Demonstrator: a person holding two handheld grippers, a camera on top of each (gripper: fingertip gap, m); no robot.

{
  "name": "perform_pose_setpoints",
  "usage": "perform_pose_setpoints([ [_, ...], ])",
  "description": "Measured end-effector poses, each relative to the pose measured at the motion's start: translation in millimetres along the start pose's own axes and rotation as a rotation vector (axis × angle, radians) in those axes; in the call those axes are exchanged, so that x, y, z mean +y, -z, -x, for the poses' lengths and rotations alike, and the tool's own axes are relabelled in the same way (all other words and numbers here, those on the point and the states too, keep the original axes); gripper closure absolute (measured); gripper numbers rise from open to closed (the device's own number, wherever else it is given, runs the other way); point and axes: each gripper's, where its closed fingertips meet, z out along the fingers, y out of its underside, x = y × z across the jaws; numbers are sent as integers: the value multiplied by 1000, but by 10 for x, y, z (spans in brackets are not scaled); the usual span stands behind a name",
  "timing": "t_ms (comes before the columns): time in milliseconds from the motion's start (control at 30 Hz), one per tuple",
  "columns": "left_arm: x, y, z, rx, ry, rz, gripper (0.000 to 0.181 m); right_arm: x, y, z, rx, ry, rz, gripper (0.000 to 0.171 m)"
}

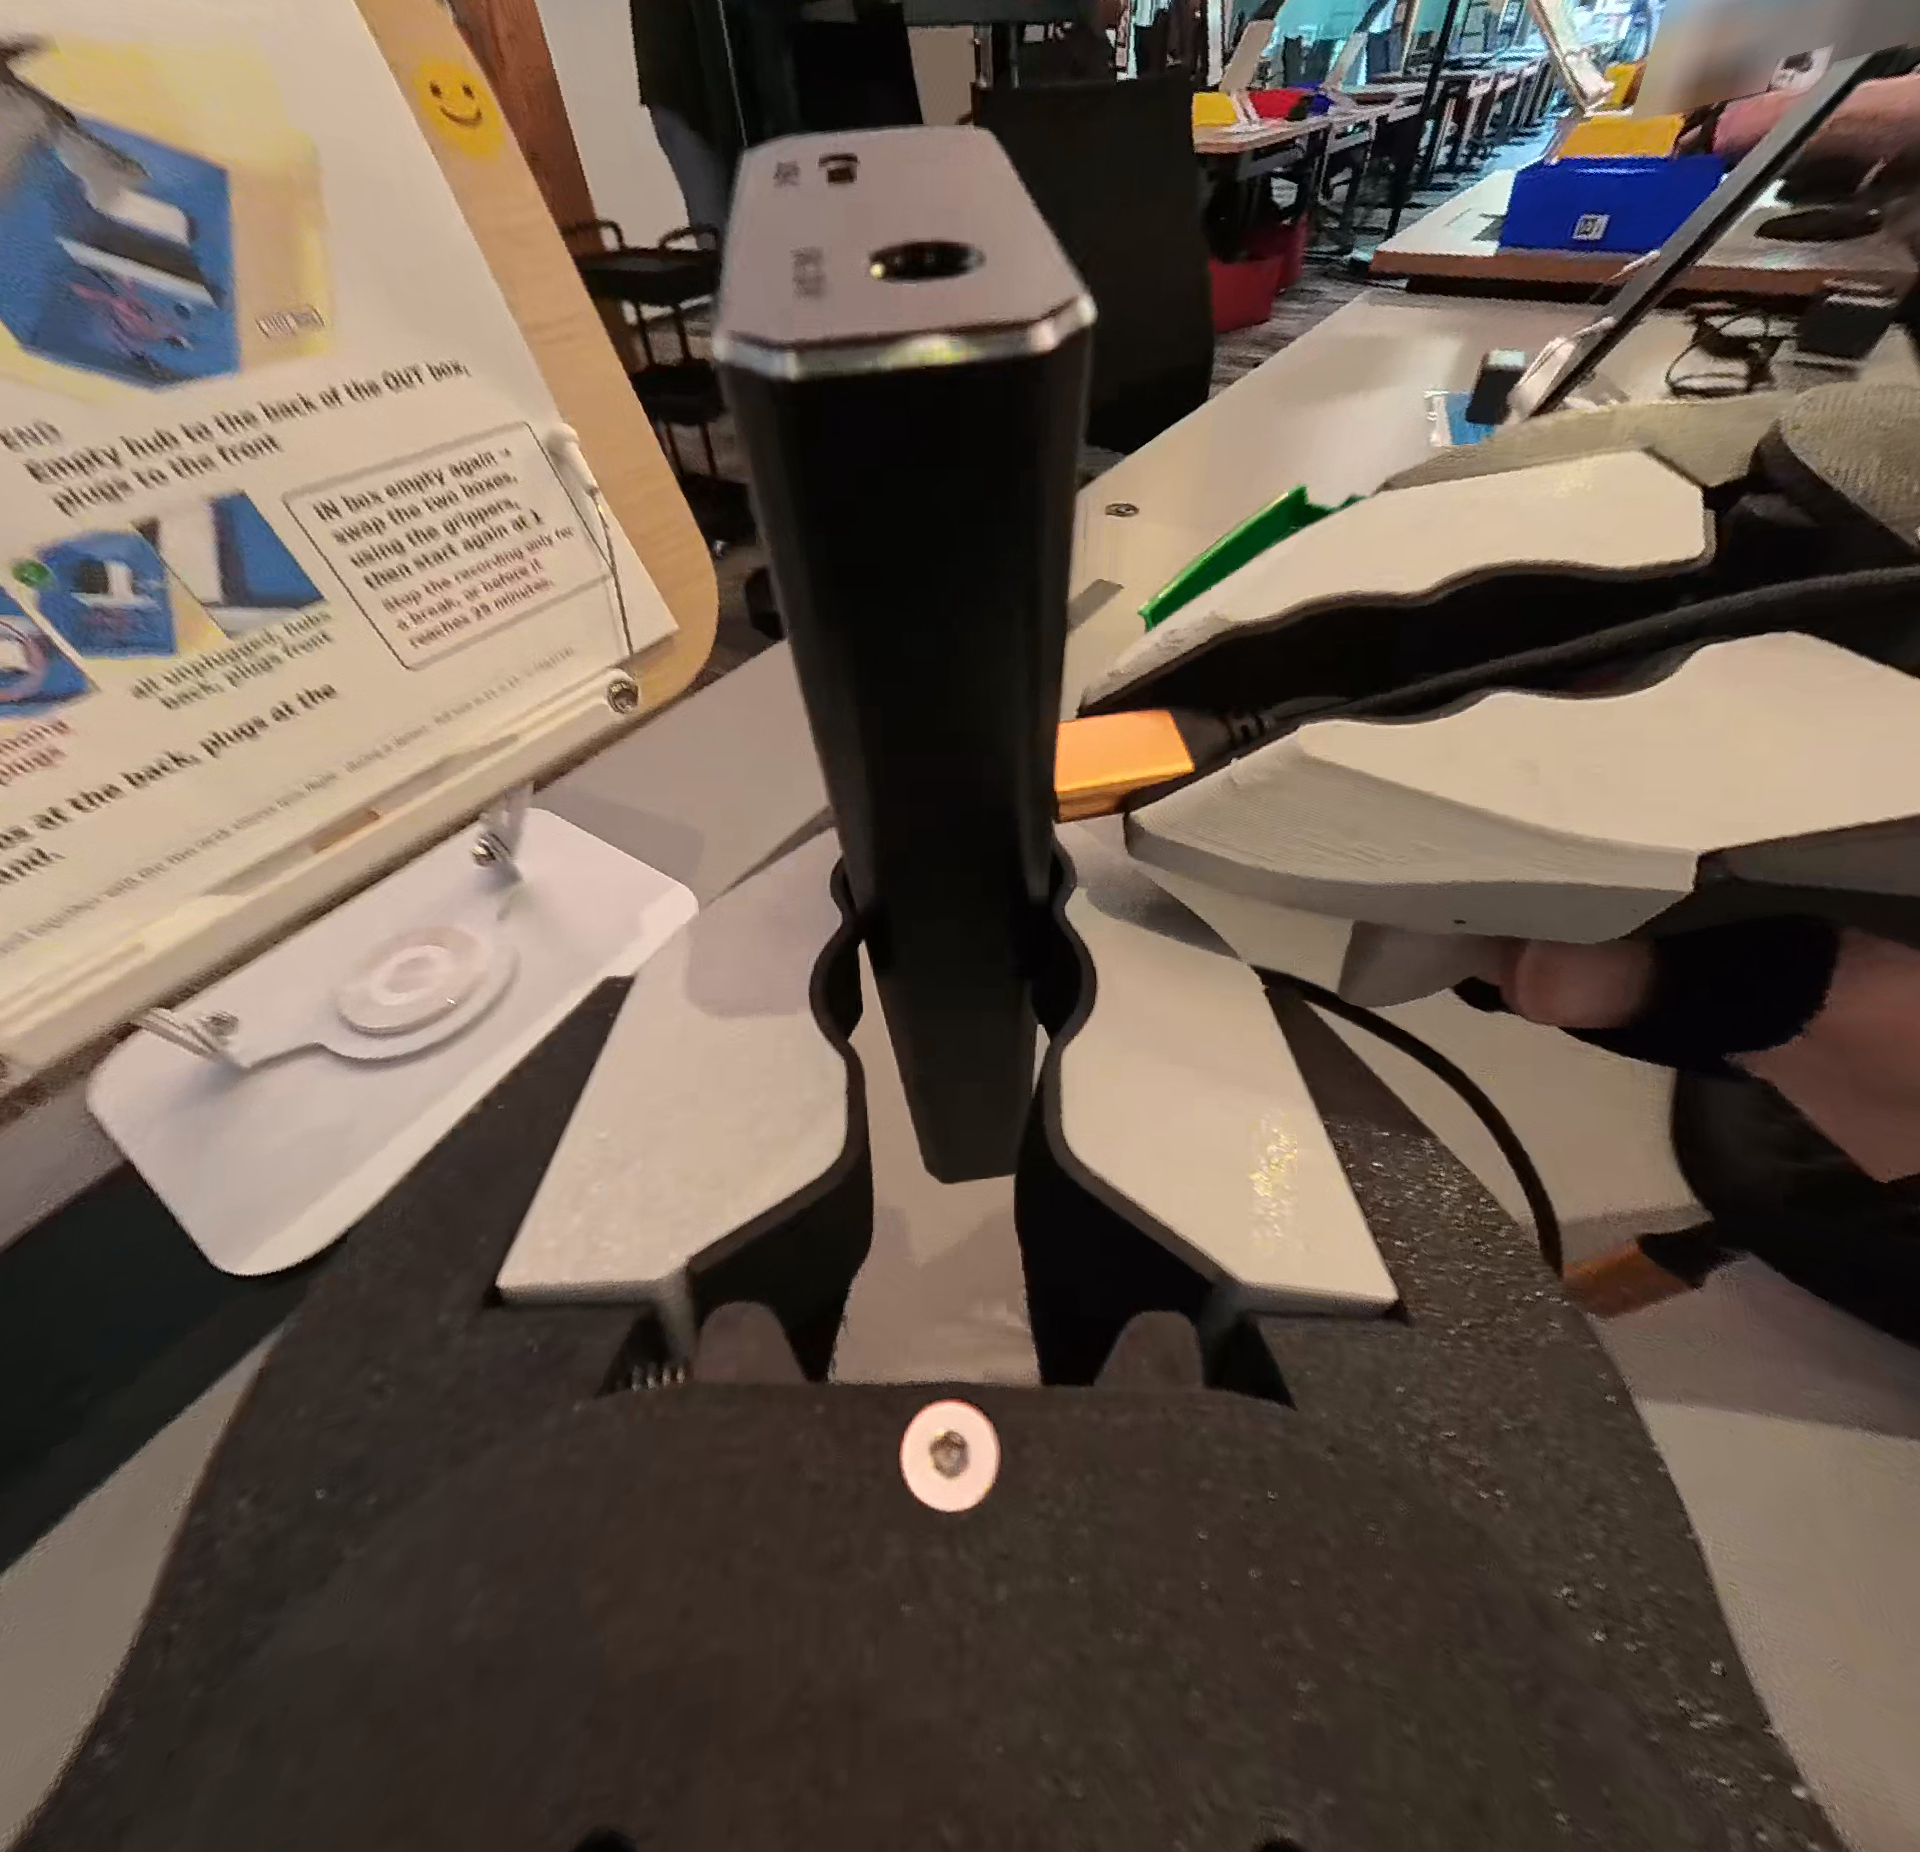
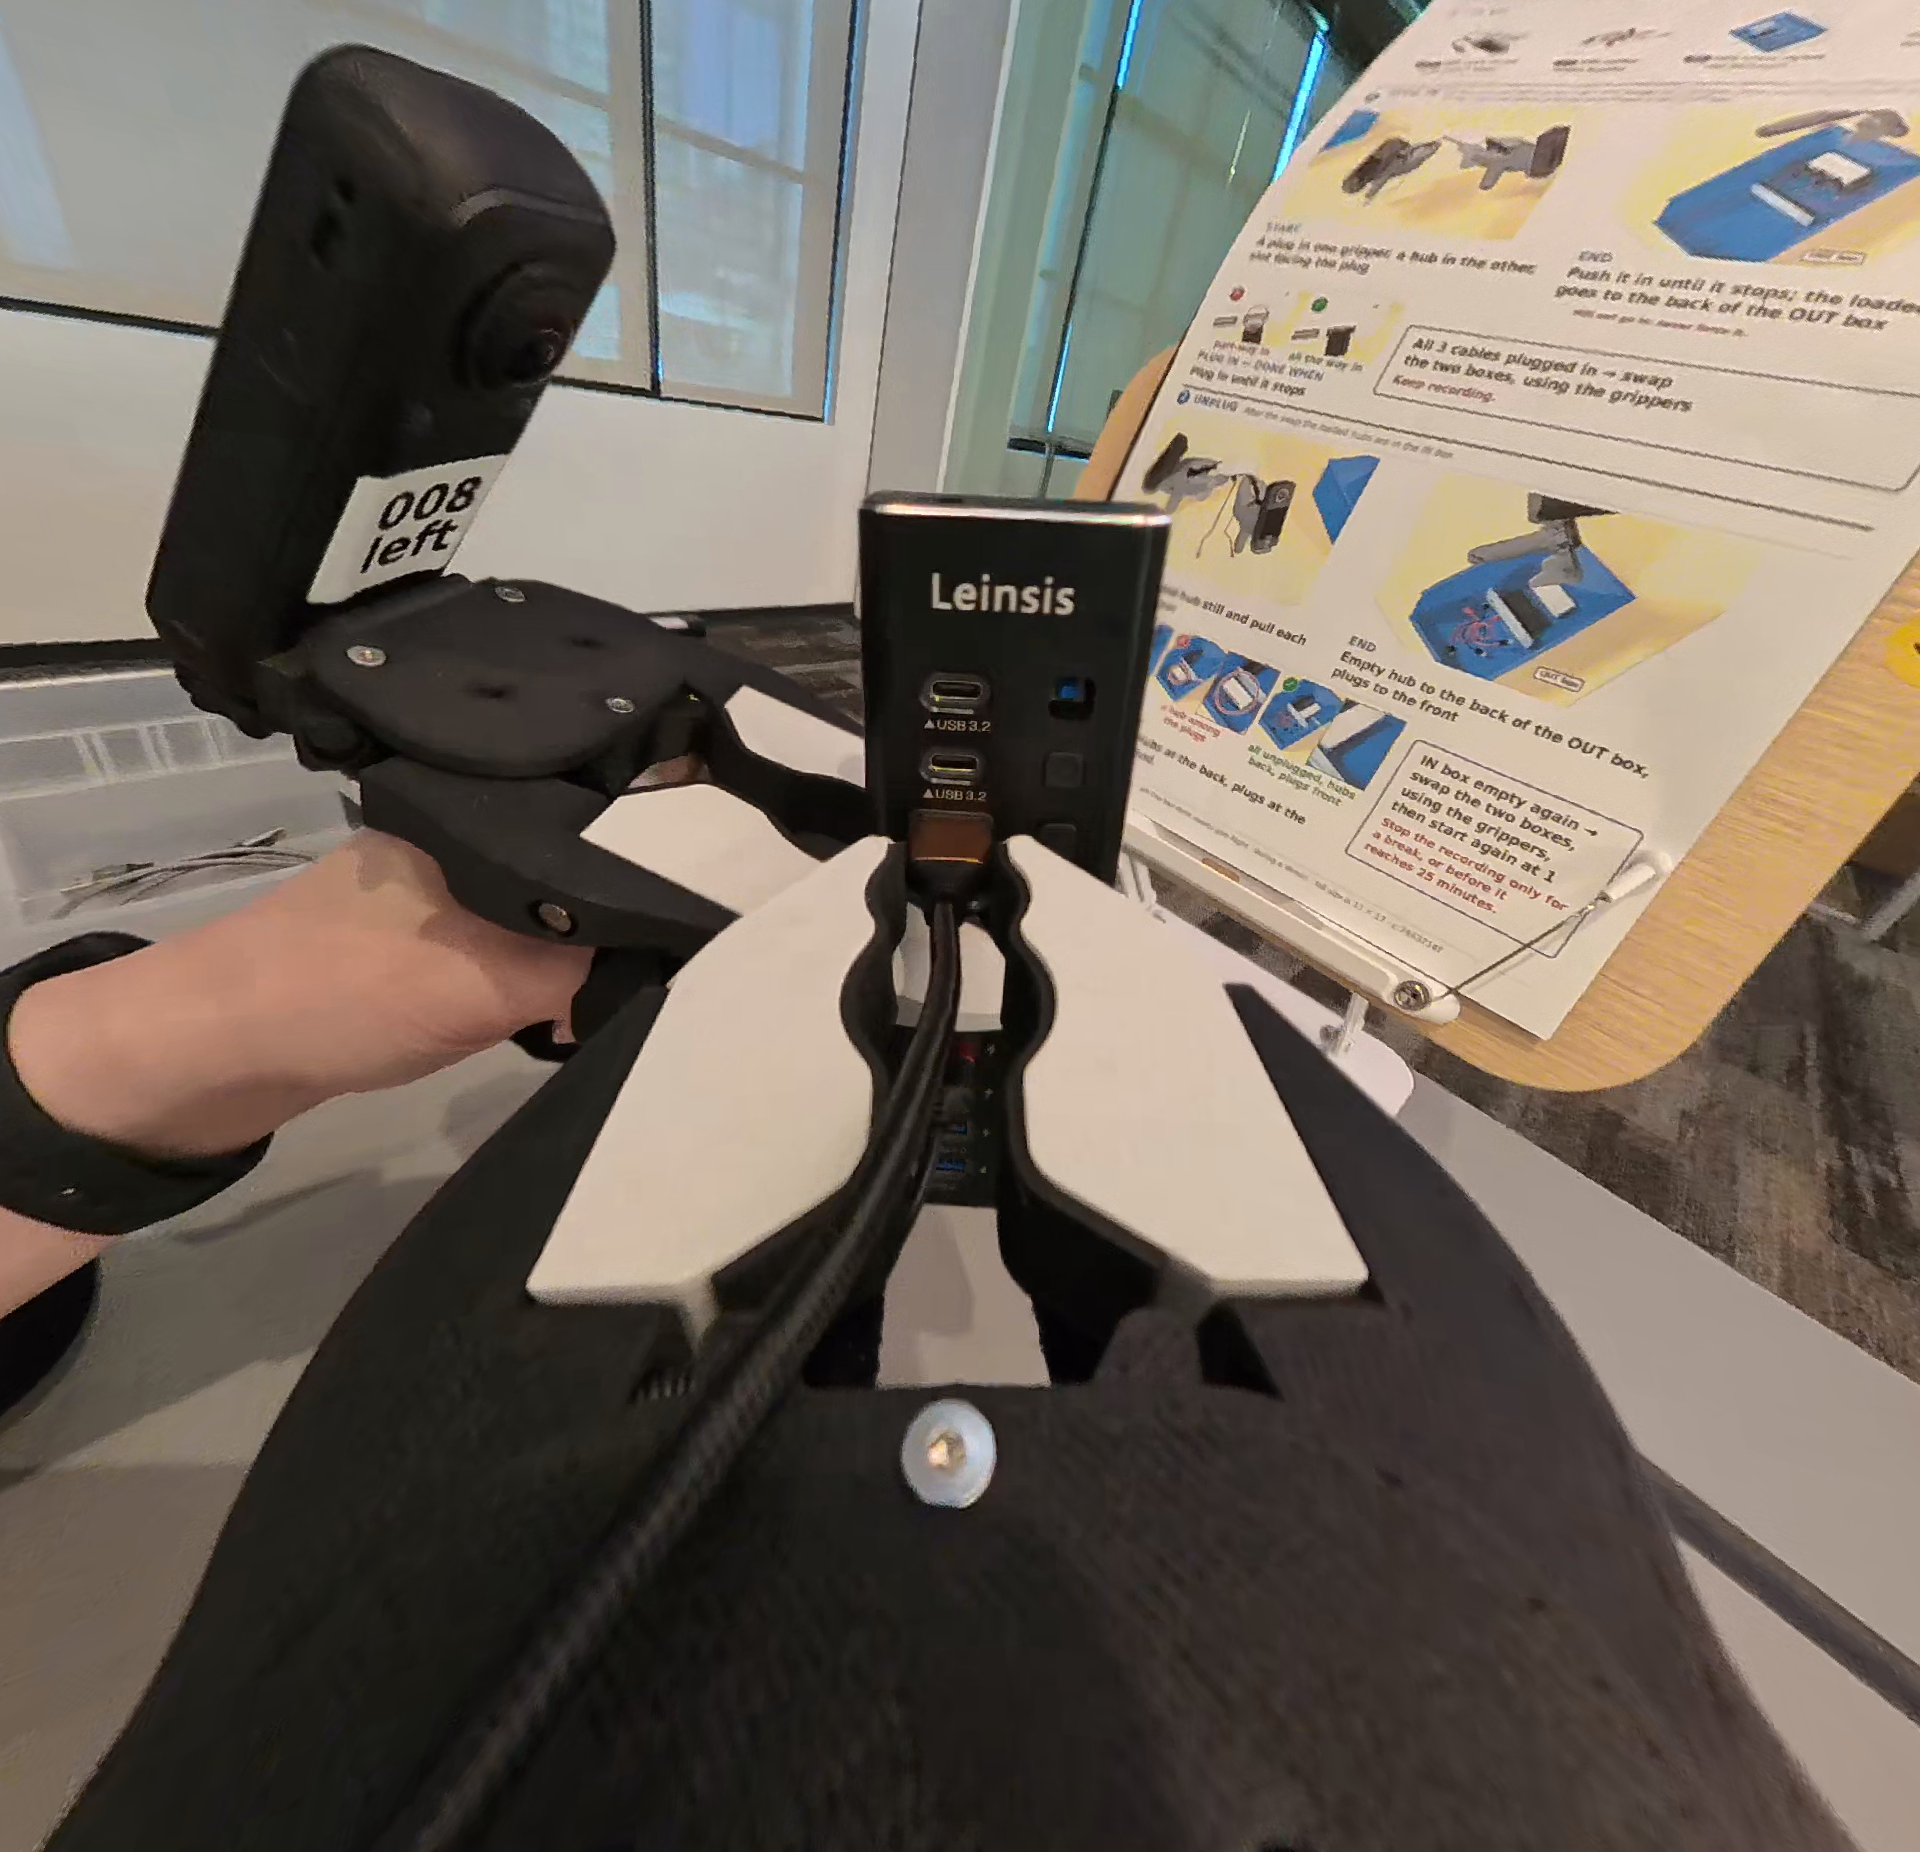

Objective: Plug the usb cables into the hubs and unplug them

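My left gripper [image 1: 951, 893] is shut on a black USB hub [image 1: 914, 597] and holds it upright above the table. The hub also shows in the right wrist view [image 2: 1003, 597], its port face turned toward me. My right gripper [image 2: 951, 857] is shut on an orange-gold USB plug [image 2: 943, 834] with a black braided cable [image 2: 894, 1075] running back between the fingers. The plug's tip sits at a port low on the hub's face. In the left wrist view the plug [image 1: 1122, 763] meets the hub's right side, held by the right gripper [image 1: 1143, 753].
A wooden board with a printed instruction sheet [image 1: 260, 452] stands on a white stand [image 1: 395, 981] left of the hub; it also shows in the right wrist view [image 2: 1538, 514]. A grey table [image 2: 1662, 1283] lies beneath. Blue bins [image 1: 1621, 192] sit on far tables. Tip to tip, the grippers are about 5 cm apart.
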Motion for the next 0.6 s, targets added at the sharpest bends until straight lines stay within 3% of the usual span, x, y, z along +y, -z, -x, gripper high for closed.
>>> perform_pose_setpoints([
  [600,-79,71,-35,-77,-77,19,151,-108,51,44,53,42,-80,155],
])
